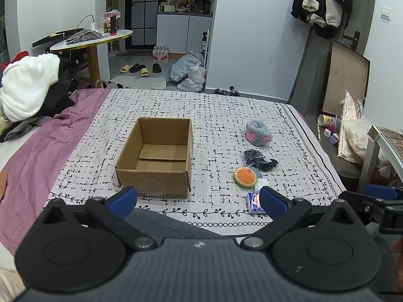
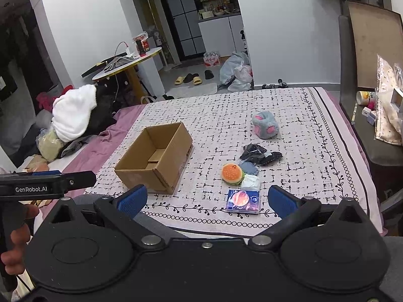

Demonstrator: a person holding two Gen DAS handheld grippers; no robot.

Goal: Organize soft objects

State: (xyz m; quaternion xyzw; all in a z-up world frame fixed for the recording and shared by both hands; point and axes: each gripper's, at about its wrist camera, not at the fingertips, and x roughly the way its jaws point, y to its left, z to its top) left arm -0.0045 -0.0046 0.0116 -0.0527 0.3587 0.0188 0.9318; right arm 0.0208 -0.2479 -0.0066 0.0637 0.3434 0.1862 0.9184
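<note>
Tissue pack half hidden behind left gripper

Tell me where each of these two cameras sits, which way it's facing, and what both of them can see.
Left wrist: on the left gripper, facing the cardboard box head-on; its open blue fingers, and the right gripper at the right edge, show.
Right wrist: on the right gripper, farther right, facing the burger plush; its open fingers, the left gripper and a hand show.
Shared: box, burger plush, grey-pink plush, patterned bedspread.
</note>
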